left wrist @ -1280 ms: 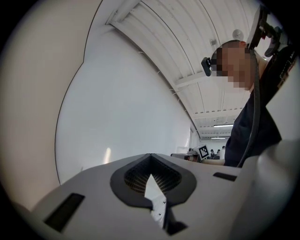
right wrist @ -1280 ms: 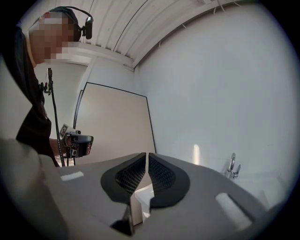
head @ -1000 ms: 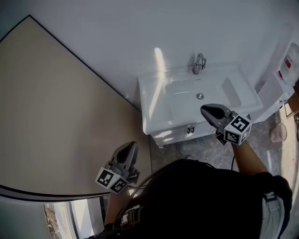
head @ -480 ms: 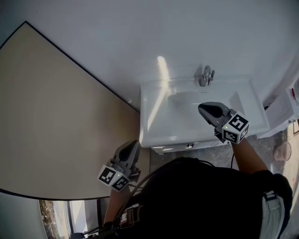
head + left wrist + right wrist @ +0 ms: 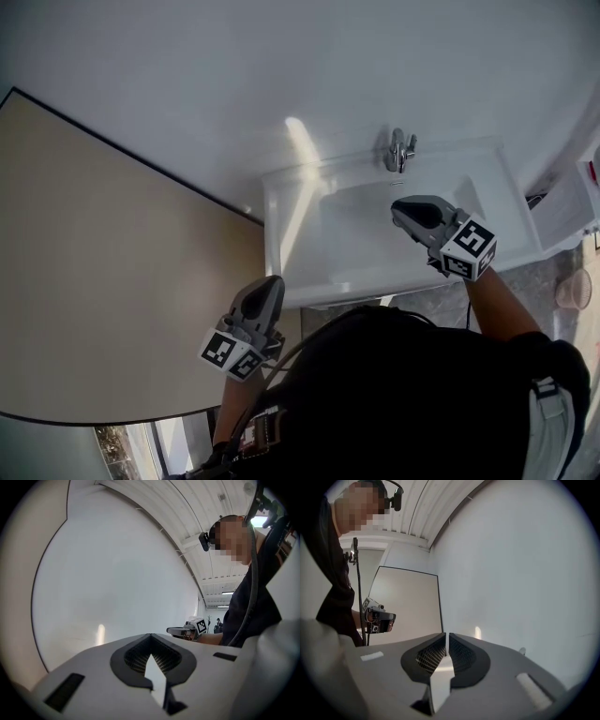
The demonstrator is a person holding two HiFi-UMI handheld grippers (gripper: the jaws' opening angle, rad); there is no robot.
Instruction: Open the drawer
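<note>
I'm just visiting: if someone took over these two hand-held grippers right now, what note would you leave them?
Left gripper: shut, empty, held off the front left corner of the washbasin.
Right gripper: shut, empty, over the washbasin, near the tap.
Drawer: not in view; probably under the washbasin's front edge.
Done: nothing that shows; neither gripper holds anything.
Left: bring a gripper down to the drawer front, grip it, pull it open.

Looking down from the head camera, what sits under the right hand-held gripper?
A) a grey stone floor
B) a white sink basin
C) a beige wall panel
B: in the head view the right hand-held gripper shows over the white sink basin, near the faucet.
</note>
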